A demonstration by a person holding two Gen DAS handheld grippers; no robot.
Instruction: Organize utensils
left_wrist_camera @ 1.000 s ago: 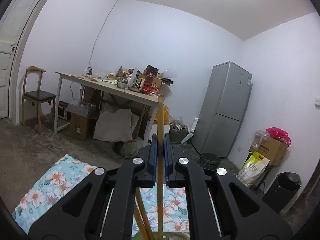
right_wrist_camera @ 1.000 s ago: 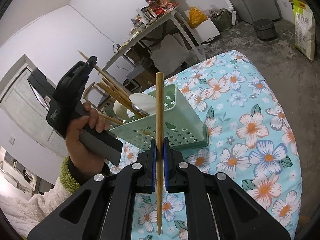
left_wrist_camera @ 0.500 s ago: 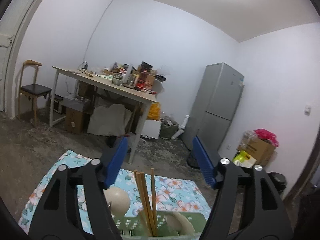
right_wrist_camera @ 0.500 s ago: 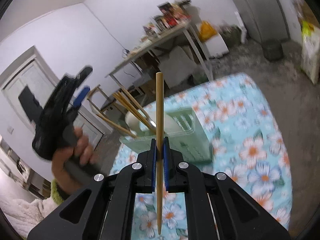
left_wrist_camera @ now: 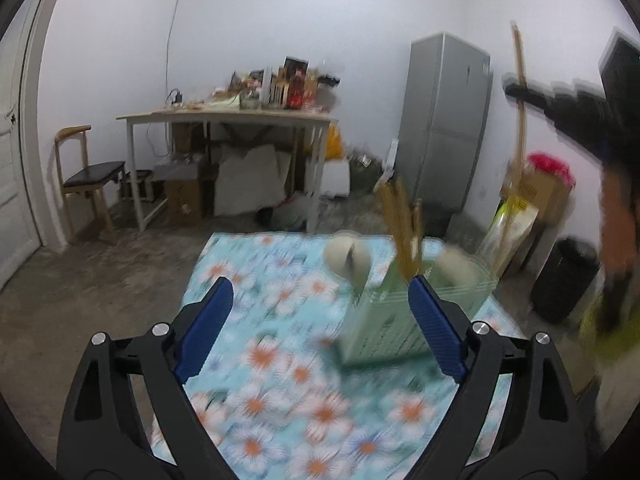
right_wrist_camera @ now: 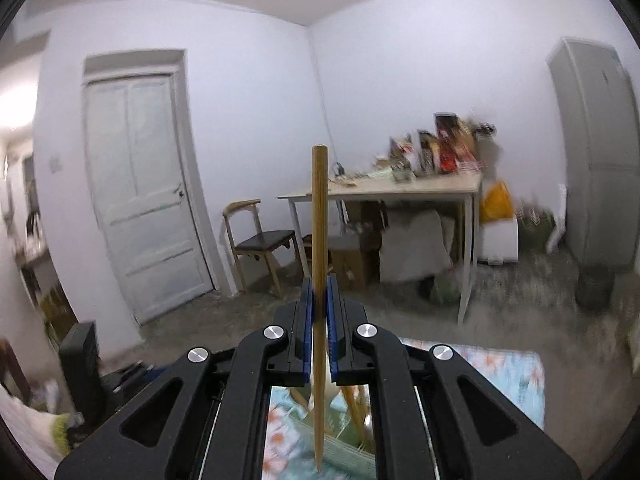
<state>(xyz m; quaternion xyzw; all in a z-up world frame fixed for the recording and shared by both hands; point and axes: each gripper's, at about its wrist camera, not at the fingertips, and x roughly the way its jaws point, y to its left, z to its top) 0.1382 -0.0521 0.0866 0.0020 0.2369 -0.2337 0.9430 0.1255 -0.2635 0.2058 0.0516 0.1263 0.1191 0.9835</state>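
My left gripper hovers over the floral cloth with its jaws opening wide and nothing between them. Just past its right finger stands the pale green utensil basket, blurred, holding several wooden chopsticks and pale spoons. My right gripper is shut on one upright wooden chopstick, high above the basket, which shows under its fingers. In the left wrist view, that right gripper and its chopstick appear blurred at the upper right, held by a person's hand.
A cluttered wooden table stands at the back wall, with a chair to its left and boxes beneath. A grey fridge, bags and a black bin are on the right. A white door is on the left.
The left gripper let go of its chopstick, which now stands in the basket, opened wide and drew back. The right gripper rose above the basket and rolled, still holding its chopstick.
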